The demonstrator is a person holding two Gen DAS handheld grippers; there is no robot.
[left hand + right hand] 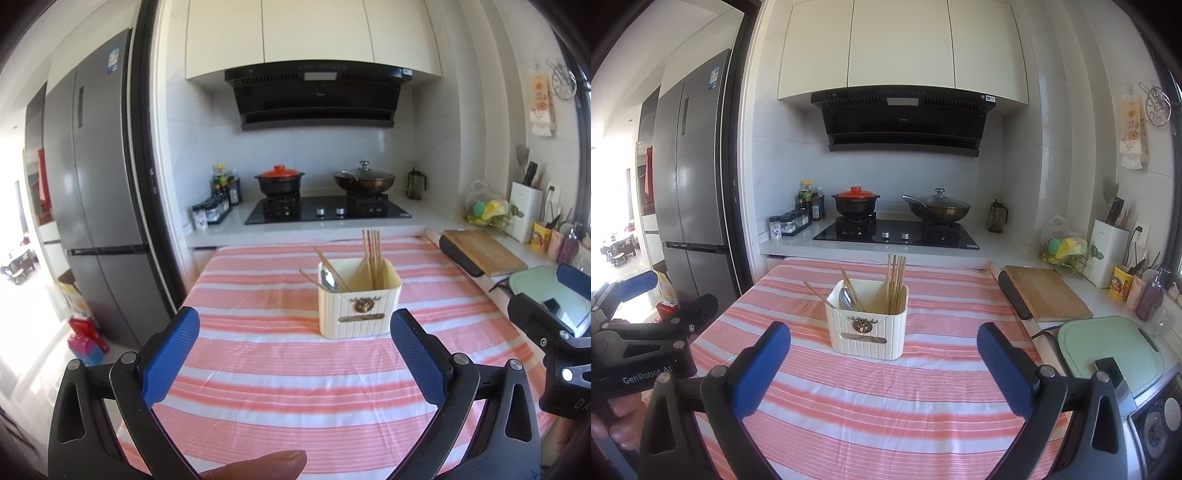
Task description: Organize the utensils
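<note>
A cream ribbed utensil holder [359, 310] [867, 326] stands on the pink striped tablecloth [295, 387] [886, 406]. Several wooden chopsticks [372, 254] [896, 280] stand upright in its right compartment. A metal spoon [328, 279] [846, 297] and leaning chopsticks [325, 266] [849, 291] fill its left compartment. My left gripper [295, 356] is open and empty, short of the holder. My right gripper [882, 363] is open wide and empty, also short of the holder. The left gripper's body [639, 339] shows at the left edge of the right wrist view.
Behind the table runs a counter with a gas hob [327, 212], an orange-lidded pot [279, 181] and a lidded wok [364, 179]. A wooden cutting board [1045, 293] and a green appliance [1108, 350] lie at the right. A grey fridge [99, 184] stands left.
</note>
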